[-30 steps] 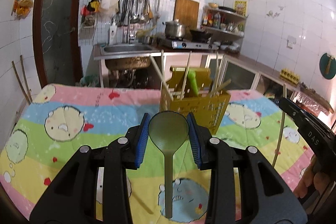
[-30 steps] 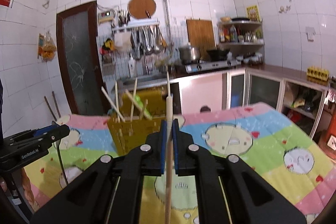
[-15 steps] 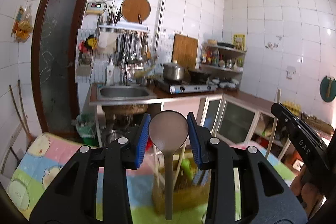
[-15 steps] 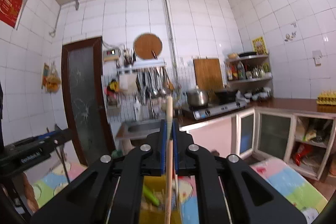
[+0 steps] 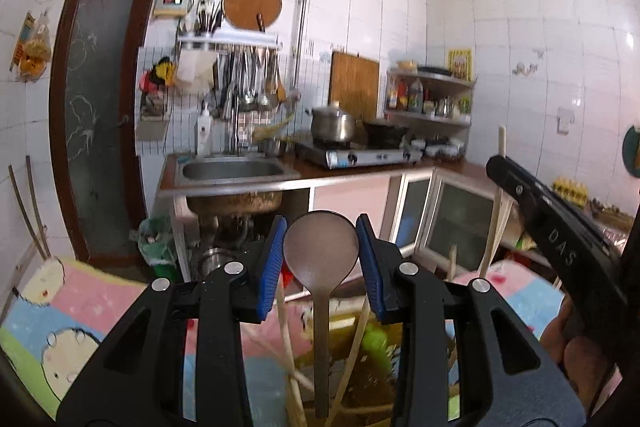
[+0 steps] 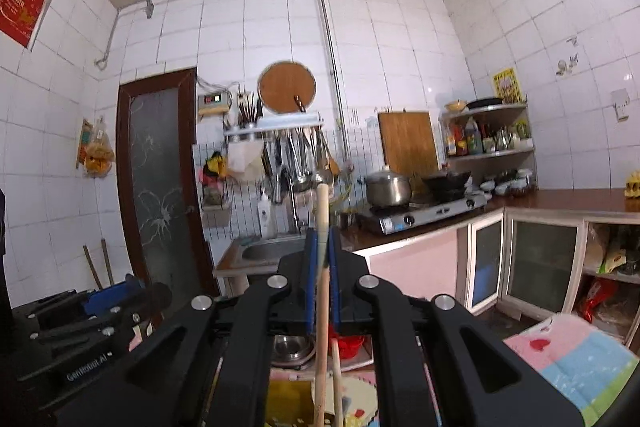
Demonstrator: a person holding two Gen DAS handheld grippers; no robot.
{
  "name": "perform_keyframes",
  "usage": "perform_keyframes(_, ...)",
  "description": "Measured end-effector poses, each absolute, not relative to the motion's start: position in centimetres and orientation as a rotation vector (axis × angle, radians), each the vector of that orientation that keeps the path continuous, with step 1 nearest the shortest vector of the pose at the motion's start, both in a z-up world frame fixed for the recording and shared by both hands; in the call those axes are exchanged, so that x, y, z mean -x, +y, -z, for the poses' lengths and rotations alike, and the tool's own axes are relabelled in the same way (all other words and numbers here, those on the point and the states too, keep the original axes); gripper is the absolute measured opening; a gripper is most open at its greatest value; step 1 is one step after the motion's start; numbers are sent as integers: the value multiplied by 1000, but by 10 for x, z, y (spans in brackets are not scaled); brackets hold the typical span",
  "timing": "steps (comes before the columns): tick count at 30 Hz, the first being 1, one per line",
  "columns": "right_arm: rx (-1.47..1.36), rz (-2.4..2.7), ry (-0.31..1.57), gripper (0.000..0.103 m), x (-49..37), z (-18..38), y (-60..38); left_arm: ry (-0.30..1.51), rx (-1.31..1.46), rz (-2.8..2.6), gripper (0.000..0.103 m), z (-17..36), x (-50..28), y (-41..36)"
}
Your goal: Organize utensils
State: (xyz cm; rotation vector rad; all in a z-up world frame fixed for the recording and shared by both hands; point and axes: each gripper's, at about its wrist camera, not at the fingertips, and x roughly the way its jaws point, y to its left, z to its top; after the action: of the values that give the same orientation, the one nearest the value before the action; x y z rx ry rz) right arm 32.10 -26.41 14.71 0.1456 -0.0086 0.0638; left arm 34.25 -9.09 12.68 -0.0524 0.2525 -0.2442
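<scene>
Left wrist view: the left gripper [image 5: 321, 261], blue-padded, is clenched on the olive-green plastic spoon [image 5: 321, 259], bowl up between the pads, handle hanging toward 6 o'clock over the blurred yellow perforated utensil holder [image 5: 360, 359], which already carries pale wooden chopsticks [image 5: 286, 323]. To seat the spoon well, judge the handle tip centred over a free compartment, keep it vertical, descend slowly and release only once it bottoms out. At 3 o'clock the right gripper [image 5: 505, 163] shows from the side. The desk wears a pastel cartoon-print cloth [image 5: 80, 307]. Right wrist view: the right gripper is closed on a pale wooden chopstick [image 6: 322, 267] held upright; the holder lies at 6 o'clock, largely hidden. Room: white-tiled kitchen with a steel sink [image 6: 272, 251] at 12 o'clock, a gas stove [image 6: 432, 213] at 1 o'clock, and a brown-framed glass door [image 6: 160, 187] at 10 o'clock.
</scene>
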Motion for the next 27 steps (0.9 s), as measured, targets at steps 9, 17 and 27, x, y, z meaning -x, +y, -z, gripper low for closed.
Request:
perform_keyframes(9,-135,-75,100,7,-318,-111,-272,325,46,198,35,-96,-349,-70)
perform_keyframes(17,-165,-41,122,63,-255,-130,-289,265,24,146,91,-127,-285,-38)
perform_keyframes(27,-109,-25,137,98,-135,-129,-270,174,-21,29,98,-131,-165,-4)
